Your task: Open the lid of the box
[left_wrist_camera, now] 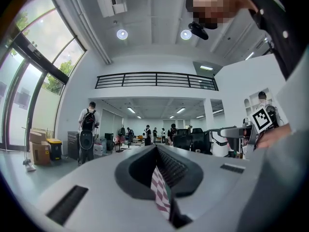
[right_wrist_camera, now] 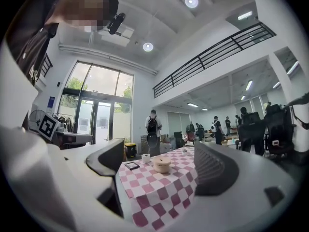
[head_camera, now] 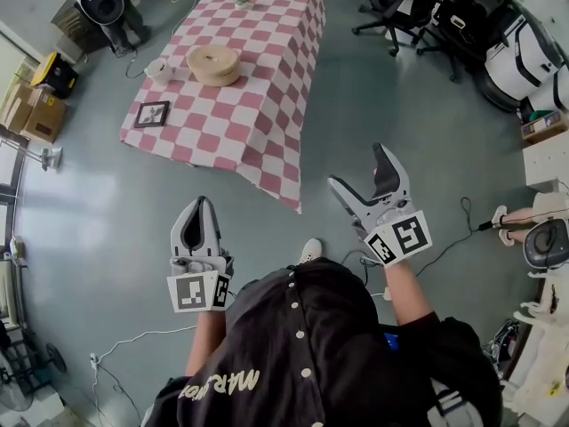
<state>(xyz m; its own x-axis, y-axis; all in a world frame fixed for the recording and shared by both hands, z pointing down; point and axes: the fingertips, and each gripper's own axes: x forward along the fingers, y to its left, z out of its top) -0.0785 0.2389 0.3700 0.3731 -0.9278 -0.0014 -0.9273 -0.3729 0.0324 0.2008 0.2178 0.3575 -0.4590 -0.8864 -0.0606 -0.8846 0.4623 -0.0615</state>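
Two raised tools face the table: left tool clenched, right tool released.

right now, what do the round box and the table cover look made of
Round lidded box: pale tan, matte, ringed sides; likely wood or bamboo, possibly ceramic. Table cover: fabric, matte pink-and-white check, draping in soft folds at the corner.
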